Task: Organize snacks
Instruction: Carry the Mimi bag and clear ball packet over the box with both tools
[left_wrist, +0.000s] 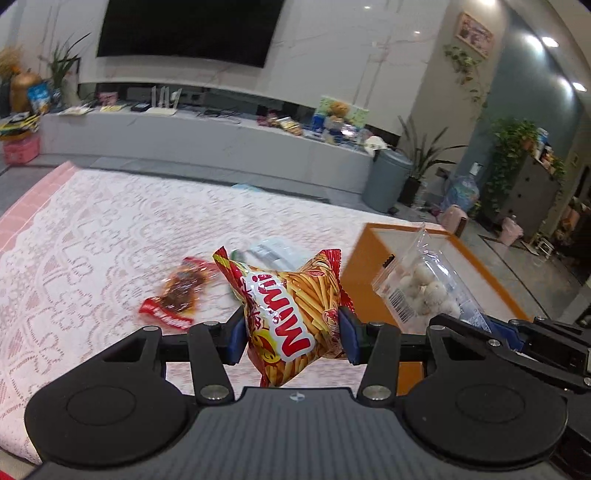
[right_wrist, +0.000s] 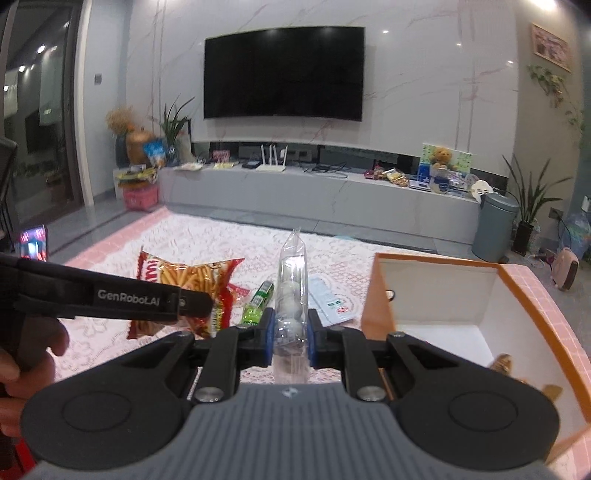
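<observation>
Snacks (left_wrist: 291, 314) beside orange box (left_wrist: 354, 266)

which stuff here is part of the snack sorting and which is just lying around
Part of the job:
Mimi snack bag in left gripper
clear bag of white balls in right gripper
red snack packet
green packet
orange box

Lying about:
TV
grey bin
router

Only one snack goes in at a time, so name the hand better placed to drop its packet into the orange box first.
Right. The right gripper, shut on the clear bag of white balls, sits beside the orange box, its open inside showing. The left gripper, holding the red-and-yellow snack bag, is farther over the lace cloth.
</observation>
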